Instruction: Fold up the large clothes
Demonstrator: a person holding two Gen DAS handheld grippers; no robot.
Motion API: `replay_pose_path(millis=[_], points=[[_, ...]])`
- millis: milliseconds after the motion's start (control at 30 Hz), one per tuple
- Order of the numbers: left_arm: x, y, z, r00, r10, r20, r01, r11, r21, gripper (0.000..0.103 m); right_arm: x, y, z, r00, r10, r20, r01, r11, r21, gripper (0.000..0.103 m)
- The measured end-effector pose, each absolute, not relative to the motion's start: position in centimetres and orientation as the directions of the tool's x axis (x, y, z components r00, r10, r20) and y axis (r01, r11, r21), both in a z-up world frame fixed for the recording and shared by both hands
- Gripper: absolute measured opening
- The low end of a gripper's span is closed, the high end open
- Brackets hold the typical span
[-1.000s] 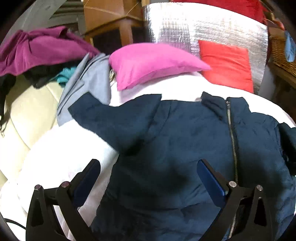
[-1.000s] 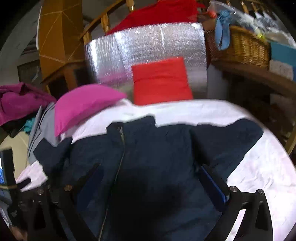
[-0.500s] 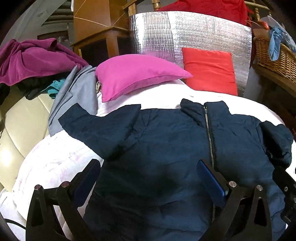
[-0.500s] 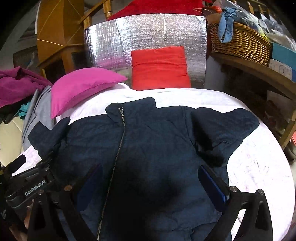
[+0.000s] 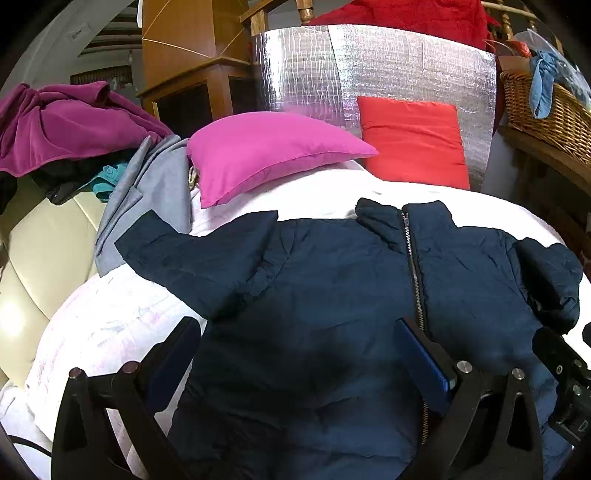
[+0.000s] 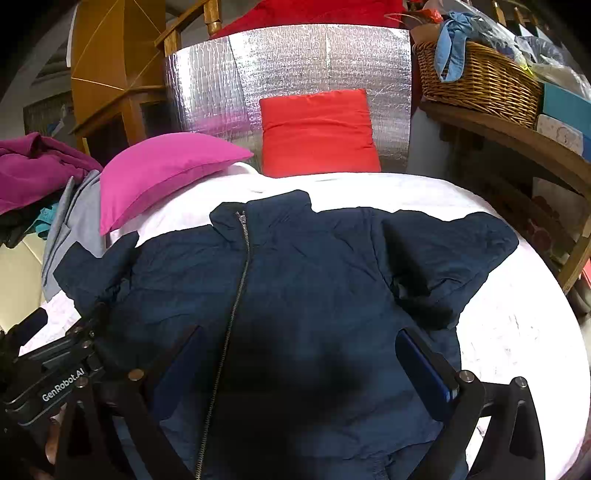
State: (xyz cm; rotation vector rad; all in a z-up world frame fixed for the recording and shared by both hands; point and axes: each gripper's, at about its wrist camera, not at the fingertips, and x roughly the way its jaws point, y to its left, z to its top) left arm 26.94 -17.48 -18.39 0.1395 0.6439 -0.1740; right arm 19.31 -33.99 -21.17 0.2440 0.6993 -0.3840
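One wicker basket (image 6: pixel 480 81) sits on a wooden shelf (image 6: pixel 517 136) at the right. It holds a blue cloth (image 6: pixel 452 48) draped over its rim and some clear plastic bags (image 6: pixel 546 55); I can't tell what else is in it.

One navy jacket (image 5: pixel 332 295) lies flat and zipped on the white bed cover (image 6: pixel 517 332), collar toward the pillows, both sleeves spread out. Its hem is cut off at the bottom of both views. The left sleeve end overlaps a grey garment (image 5: pixel 155 195).

My left gripper (image 5: pixel 299 365) hovers over the jacket's lower left half, fingers spread wide, nothing between them. My right gripper (image 6: pixel 299 369) is the same, wide apart and empty, over the lower right half. I can't tell whether either one touches the fabric. Each gripper shows partly at the edge of the other's view.

Two pillows: one pink pillow (image 5: pixel 266 151) and one red pillow (image 6: pixel 317 133), the red one leaning on a silver foil panel (image 6: pixel 295 74). A red cloth (image 5: pixel 406 14) above the panel is cut off by the frame.

One heap of clothes (image 5: pixel 66 125) at left, purple on top, dark and teal pieces under it, too tangled to count. A wooden cabinet (image 5: pixel 192 74) stands behind.
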Motion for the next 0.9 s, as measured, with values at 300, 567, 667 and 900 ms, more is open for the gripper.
replay_pose_path(millis=[300,567,667,900], points=[[26.88,-17.25,-18.30,0.785,-0.121,-0.608,0.206,0.976,0.072,0.103,19.28,-34.27,-21.05,0.702,-0.260,-0.663,0.423,0.901,0.094,0.103],[26.84,-17.25,-18.32,0.786,-0.122,-0.607,0.207,0.976,0.072,0.103,19.26,-34.38,-21.07,0.703,-0.259,-0.663,0.423,0.901,0.097,0.103],[26.83,-17.27,-18.37,0.786,-0.122,-0.607,0.208,0.975,0.073,0.103,19.26,-34.41,-21.00,0.703,-0.261,-0.661,0.426,0.900,0.097,0.103],[26.82,-17.35,-18.35,0.786,-0.123,-0.605,0.211,0.974,0.076,0.103,19.30,-34.57,-21.03,0.702,-0.262,-0.662,0.428,0.899,0.098,0.103]])
